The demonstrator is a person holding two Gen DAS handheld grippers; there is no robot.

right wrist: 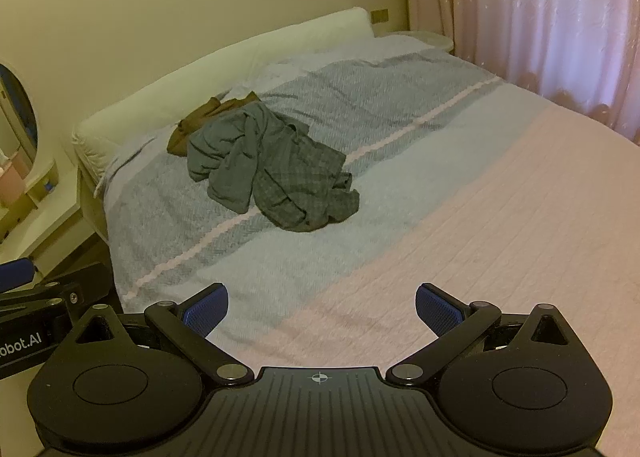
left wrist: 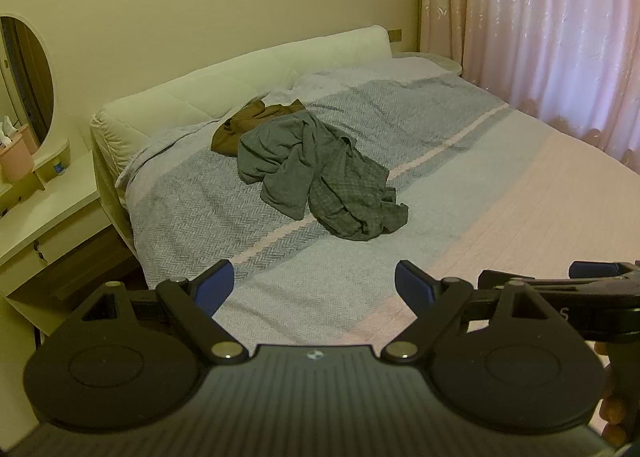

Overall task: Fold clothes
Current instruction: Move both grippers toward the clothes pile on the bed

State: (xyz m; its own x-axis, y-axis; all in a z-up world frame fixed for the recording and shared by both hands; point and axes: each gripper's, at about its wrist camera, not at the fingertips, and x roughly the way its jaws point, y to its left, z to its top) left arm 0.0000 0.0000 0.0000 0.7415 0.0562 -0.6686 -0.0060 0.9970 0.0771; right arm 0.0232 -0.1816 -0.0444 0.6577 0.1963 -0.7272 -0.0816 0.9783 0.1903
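Above the near end of the bed [left wrist: 520, 197], the left gripper [left wrist: 314, 287] and right gripper [right wrist: 322, 309] hang side by side, both spread wide and empty. Well ahead, toward the headboard [left wrist: 240, 77], a crumpled grey garment [left wrist: 316, 173] lies heaped partly over a brown garment [left wrist: 240, 125]. The cloth looks soft, light and limp, so pinching a free hem or sleeve edge seems wisest.
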